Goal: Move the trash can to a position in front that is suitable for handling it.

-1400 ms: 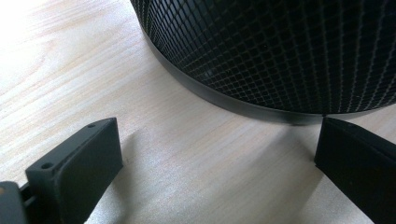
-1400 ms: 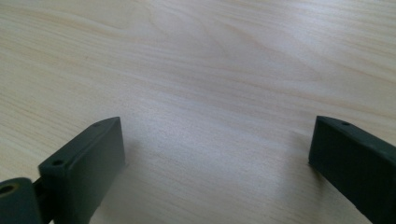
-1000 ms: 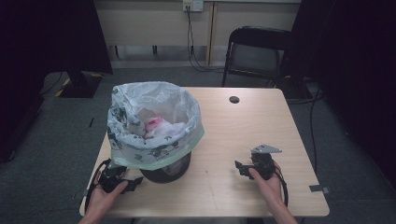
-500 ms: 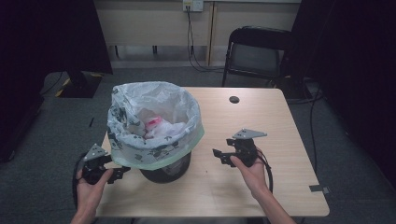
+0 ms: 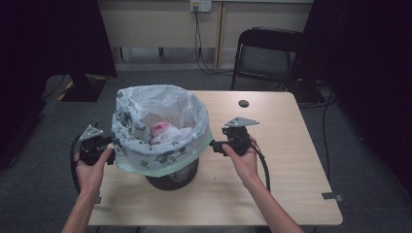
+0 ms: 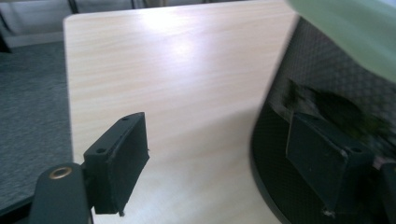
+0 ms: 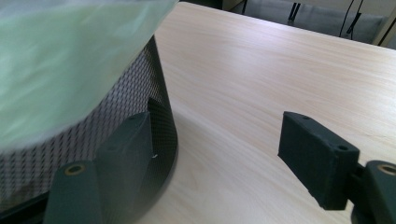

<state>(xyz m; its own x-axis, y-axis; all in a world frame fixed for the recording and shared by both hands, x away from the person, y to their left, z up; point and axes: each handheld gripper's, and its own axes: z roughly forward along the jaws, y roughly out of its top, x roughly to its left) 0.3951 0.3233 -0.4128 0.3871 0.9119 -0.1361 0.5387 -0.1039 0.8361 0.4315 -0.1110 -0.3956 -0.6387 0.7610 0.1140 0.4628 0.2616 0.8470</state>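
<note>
Wooden tabletop (image 5: 291,160) carries a mesh bin (image 5: 172,172) with its bag (image 5: 160,128) sitting between both grippers. Left gripper (image 5: 109,156) and right gripper (image 5: 214,145) flank it at about equal distance, jaws apart, holding nothing.

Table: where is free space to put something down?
The table is bare to the right of the right gripper, up to the small black disc, and along the near edge. It is crowded around the mesh bin and its bag, with the left gripper beside.
</note>
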